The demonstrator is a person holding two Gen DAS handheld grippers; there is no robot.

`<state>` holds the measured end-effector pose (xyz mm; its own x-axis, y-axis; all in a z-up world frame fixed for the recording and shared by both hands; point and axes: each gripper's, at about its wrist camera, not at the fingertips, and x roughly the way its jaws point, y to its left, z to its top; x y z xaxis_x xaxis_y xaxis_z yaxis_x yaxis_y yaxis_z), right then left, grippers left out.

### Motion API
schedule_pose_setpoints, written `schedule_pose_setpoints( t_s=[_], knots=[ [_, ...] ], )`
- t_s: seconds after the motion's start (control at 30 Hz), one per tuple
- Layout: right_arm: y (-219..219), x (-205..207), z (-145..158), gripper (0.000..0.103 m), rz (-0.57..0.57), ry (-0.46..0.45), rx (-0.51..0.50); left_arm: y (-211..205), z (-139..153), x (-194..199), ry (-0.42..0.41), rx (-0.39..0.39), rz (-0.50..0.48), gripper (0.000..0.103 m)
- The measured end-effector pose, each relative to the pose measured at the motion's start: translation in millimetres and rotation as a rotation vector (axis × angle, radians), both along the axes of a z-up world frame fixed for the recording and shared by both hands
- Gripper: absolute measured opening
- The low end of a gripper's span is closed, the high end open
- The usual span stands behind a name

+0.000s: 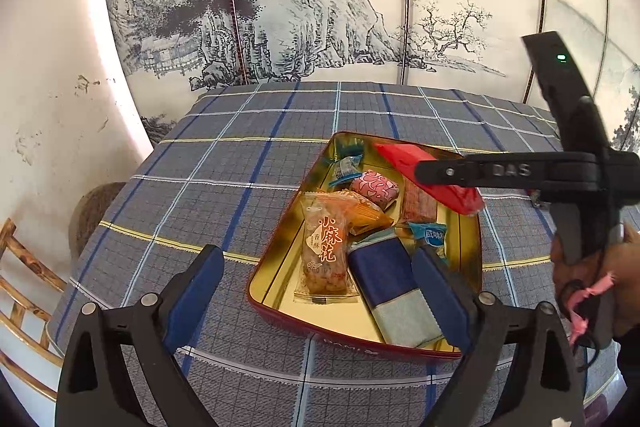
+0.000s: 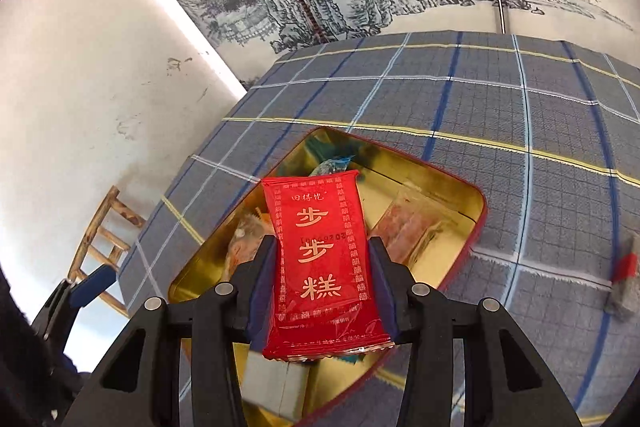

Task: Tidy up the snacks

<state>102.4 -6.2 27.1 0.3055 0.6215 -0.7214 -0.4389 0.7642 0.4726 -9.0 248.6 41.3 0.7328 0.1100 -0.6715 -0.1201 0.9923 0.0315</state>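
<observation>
Two grippers are working over one tin. Nearest the right wrist camera, the right gripper [image 2: 322, 269] is clamping a red snack packet [image 2: 322, 263] across its width, both pads pressing the long side edges near the lower half. The packet's long axis is running straight out along the fingers, its printed face turned up toward the camera, the crimped near end sticking back past the pads and the far end pointing out over the open snack tin [image 2: 478, 205]; from the left wrist view the packet [image 1: 404, 159] is hanging above the tin's far right part, clear of the snacks below. Nearest the left wrist camera, the left gripper [image 1: 320, 291] is standing wide open and holding nothing, one finger over the cloth outside the tin [image 1: 276, 311], the other over a blue-and-grey packet [image 1: 394, 291] inside; whether it touches is unclear. Risks, judged: the film wrapper is looking slick, and a grip on the edges alone could let it slide or buckle. A release from this height could land the packet slanted on the pile or on the rim, tipping onto the checked tablecloth [image 2: 500, 99]. Both tools are crowding the tin and could clash.
</observation>
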Motion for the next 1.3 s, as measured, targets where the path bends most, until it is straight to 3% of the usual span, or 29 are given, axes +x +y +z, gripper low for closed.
schedule_pose_setpoints(
  t_s=[0.47, 0.83, 1.1, 1.3],
  knots=[
    [15, 25, -25, 0.048, -0.044, 0.061, -0.015, 8, -14, 8, 0.036, -0.004, 0.011, 0.094],
    [12, 14, -13, 0.049, -0.034, 0.028, 0.041, 9, -17, 10, 0.051, -0.010, 0.014, 0.094],
    [-27, -20, -2, 0.056, -0.077, -0.014, 0.076, -6, -14, 4, 0.052, 0.020, -0.006, 0.094],
    [-92, -61, 0, 0.060, -0.145, -0.070, 0.032, -28, -3, 0, 0.038, 0.059, -0.036, 0.098]
  ],
)
